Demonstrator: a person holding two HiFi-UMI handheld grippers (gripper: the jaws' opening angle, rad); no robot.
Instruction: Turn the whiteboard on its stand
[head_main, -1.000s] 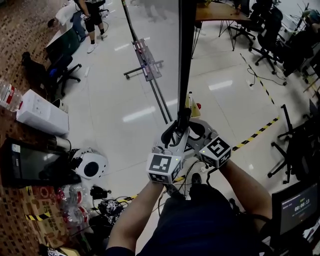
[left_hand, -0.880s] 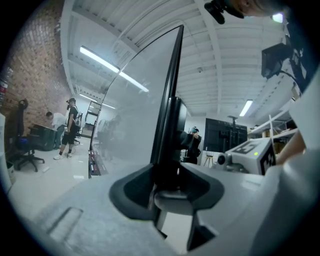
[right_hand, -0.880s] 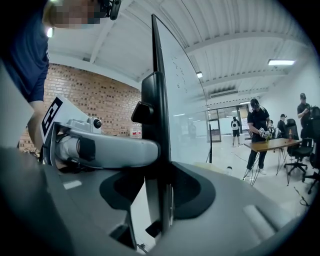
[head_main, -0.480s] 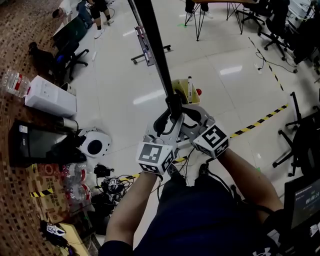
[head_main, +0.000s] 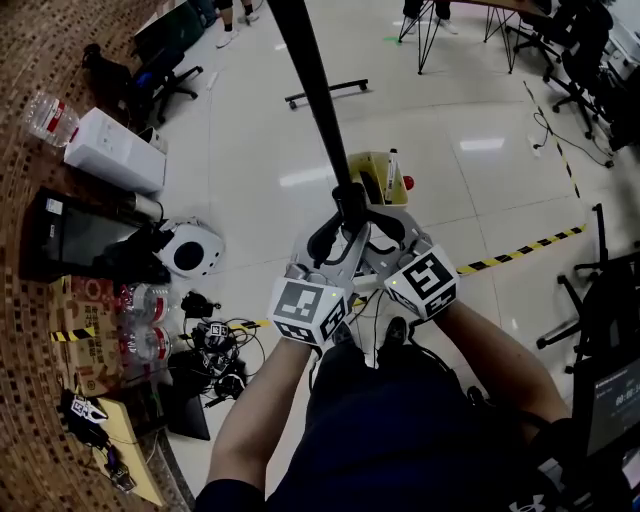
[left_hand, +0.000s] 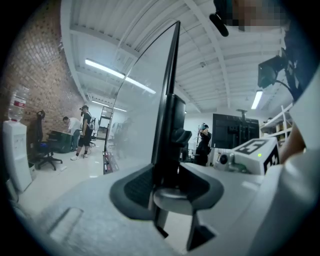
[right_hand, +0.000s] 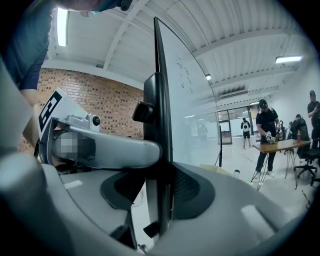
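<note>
**A:** How is the left tool set, and what is held by it?

**B:** The grey two-jaw left tool (left_hand: 167, 182) is closed almost fully. The dark frame edge of the tall white whiteboard (left_hand: 140, 115) is gripped between its black pads (left_hand: 136, 186), which are pressed on either side of the frame.

**A:** And the right tool?

**B:** The same dark frame edge is clamped by the grey right tool (right_hand: 160, 187) from the other face of the board. Its jaws have just been closing a little further, with the frame between them, and its ribbed black pads (right_hand: 189, 192) are seated against the frame.

**A:** How are the hands posed?

**B:** Both tools are held close together, side by side and roughly level, with their noses meeting at the board's edge. The marker cubes (head_main: 305, 312) are turned up towards the head camera. The two bare forearms (head_main: 262, 400) are stretched forward from the body and drawn in towards each other.

**A:** Where is the whiteboard found?

**B:** It stands upright over the glossy pale floor (head_main: 250, 150), straight in front of the person. From the head view it is seen edge-on, as a dark bar running from the top of the picture down to the tools. A small yellow box (head_main: 372, 172) is seen just beyond the tools, beside that bar. Whether it is fixed to the board cannot be told.
</note>
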